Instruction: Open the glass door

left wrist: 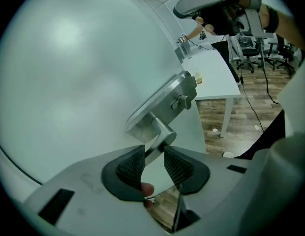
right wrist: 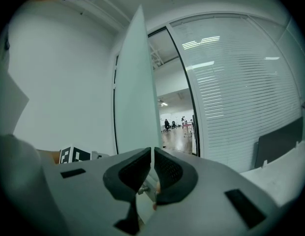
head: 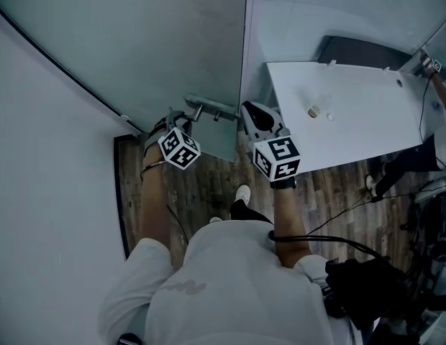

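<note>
The frosted glass door (head: pixel 158 42) stands ahead with a metal lever handle (head: pixel 208 107) near its free edge. In the left gripper view the lever (left wrist: pixel 161 132) juts from its plate (left wrist: pixel 165 100), and my left gripper (left wrist: pixel 153 159) is shut on it, a ribbed pad on each side. From above, the left gripper (head: pixel 185 115) sits at the handle's left end. My right gripper (head: pixel 248 110) is beside the door's free edge. Its jaws (right wrist: pixel 151 163) are shut with nothing between them, and the door's thin edge (right wrist: pixel 138 82) rises straight ahead of them.
A white table (head: pixel 367 113) with a small object (head: pixel 314 111) stands close on the right. A white wall (head: pixel 43 157) lies to the left. Cables (head: pixel 338 221) trail over the wooden floor. A blinded glass partition (right wrist: pixel 241 82) flanks the doorway. Office chairs (left wrist: pixel 256 53) stand behind.
</note>
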### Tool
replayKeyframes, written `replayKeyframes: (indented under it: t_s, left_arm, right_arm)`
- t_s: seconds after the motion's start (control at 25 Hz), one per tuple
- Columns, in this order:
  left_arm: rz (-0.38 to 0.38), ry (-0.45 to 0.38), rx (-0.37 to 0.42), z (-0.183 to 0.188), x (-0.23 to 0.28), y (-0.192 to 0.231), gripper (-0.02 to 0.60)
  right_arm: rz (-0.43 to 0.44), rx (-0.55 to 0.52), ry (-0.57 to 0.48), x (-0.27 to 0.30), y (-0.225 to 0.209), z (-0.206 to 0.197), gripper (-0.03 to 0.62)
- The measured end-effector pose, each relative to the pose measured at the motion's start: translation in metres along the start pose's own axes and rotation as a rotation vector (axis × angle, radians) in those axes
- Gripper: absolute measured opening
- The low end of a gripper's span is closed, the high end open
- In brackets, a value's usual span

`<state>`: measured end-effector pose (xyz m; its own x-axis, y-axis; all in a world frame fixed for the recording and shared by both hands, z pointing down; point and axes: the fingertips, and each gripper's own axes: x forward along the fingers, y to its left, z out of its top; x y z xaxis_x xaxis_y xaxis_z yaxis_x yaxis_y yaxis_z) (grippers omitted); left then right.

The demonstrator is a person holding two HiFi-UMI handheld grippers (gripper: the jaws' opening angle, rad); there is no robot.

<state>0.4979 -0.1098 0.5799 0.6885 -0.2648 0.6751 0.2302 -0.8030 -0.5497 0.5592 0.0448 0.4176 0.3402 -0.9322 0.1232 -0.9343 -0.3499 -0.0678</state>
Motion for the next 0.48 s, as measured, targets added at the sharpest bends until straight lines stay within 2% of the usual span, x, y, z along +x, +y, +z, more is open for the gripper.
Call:
replayKeyframes:
  t_s: [0.2,0.36,0.48]
  left_arm:
    - [0.014,0.001,-0.005,-0.018,-0.022,-0.011,0.106]
    - [0.018,0.010,-0.012,-0.030,-0.036,-0.020,0.106]
    - [0.012,0.038,-0.024,-0.040,-0.046,-0.030,0.106]
  right_arm:
    - [0.019,-0.032,0.032,-0.023,0.026,-0.010,0.046]
    - [0.043,-0.060,0.046,-0.035,0.040,-0.012,0.052]
    - [0.093,-0.083,0.040,-0.037,0.049,-0.006,0.054]
